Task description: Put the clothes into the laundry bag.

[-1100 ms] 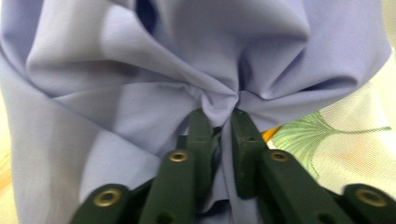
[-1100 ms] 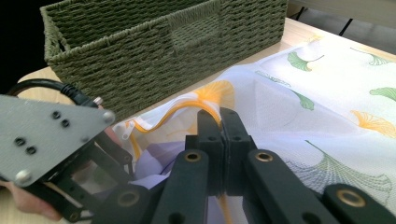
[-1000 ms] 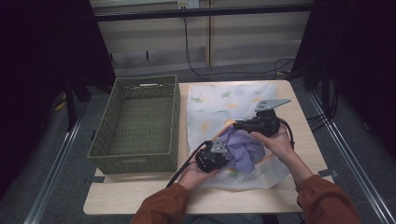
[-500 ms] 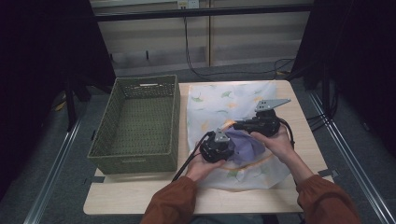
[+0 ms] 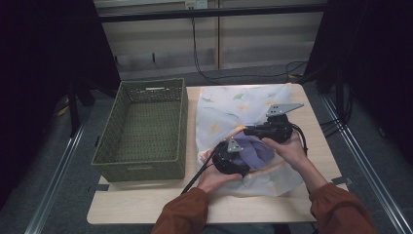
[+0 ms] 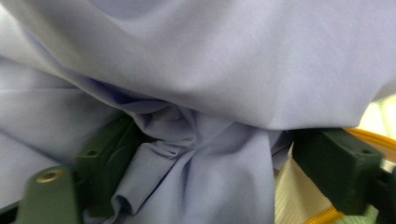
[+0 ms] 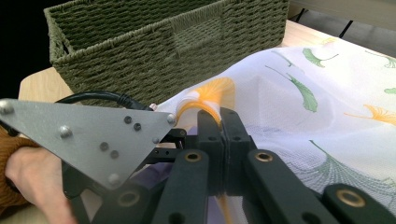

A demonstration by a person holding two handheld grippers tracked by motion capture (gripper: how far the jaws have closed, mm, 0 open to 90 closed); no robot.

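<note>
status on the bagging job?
Done: purple cloth sits partly inside the mesh bag. In hand: right gripper pinches the bag's orange rim; left gripper has just been opening, cloth bunched between its fingers. Left: finish tucking; basket is empty.

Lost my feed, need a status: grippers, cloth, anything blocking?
Left gripper jaws just opening, purple cloth bunched between them. Right gripper shut on the mesh bag edge. Basket alongside, nothing blocking.
</note>
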